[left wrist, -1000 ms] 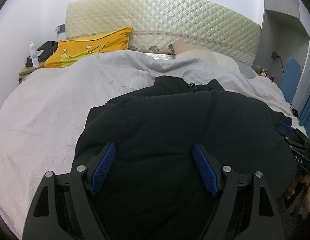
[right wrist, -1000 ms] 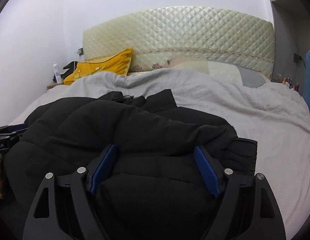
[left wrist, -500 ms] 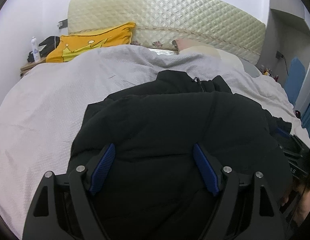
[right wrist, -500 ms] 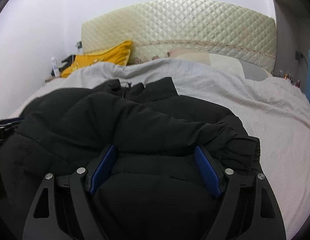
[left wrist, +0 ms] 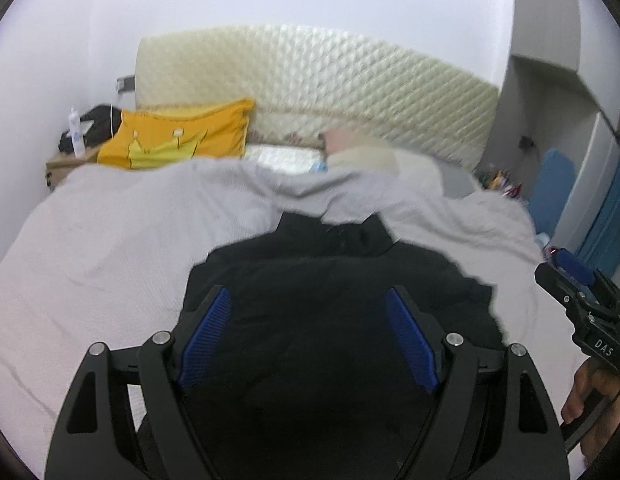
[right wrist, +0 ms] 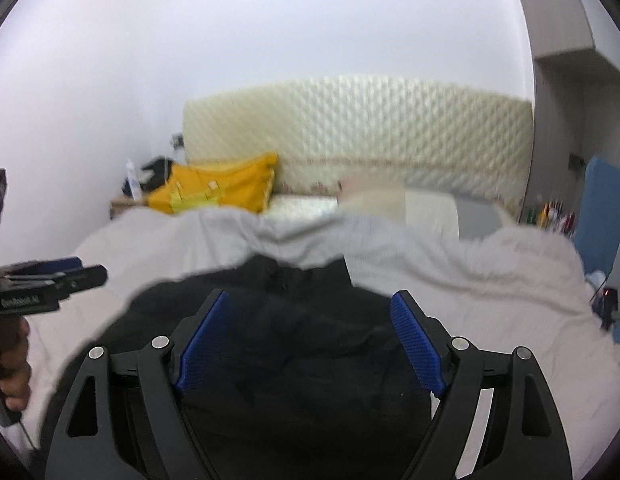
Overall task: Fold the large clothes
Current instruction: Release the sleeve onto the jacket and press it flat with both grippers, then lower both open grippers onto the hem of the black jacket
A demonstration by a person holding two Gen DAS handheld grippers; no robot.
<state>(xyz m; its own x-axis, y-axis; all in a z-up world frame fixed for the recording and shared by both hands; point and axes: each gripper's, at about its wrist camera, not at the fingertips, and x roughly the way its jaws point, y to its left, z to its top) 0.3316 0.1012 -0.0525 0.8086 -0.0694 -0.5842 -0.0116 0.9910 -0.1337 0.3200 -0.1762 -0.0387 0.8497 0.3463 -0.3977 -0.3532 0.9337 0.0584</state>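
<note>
black puffer jacket lies bunched on grey bed cover | looks soft, bulky, light, probably slick | left tool, right tool both released, empty | best hold: hem or shoulder seams

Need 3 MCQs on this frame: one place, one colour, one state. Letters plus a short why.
1. Where does the black jacket lie?
A. on the grey bedspread
B. on the nightstand
C. hung on the headboard

2. What colour is the pillow next to the headboard?
A. red
B. yellow
C. green

3. How do the left gripper and right gripper stand?
A. both clamped flat together
B. one wide, one shut
C. both wide apart

Key: 1 A, the jacket rests on the spread mid-bed; 2 B, the pillow is yellow with a paler print; 3 C, each wrist view shows its blue pads set wide apart, with the jacket seen between them.
</note>
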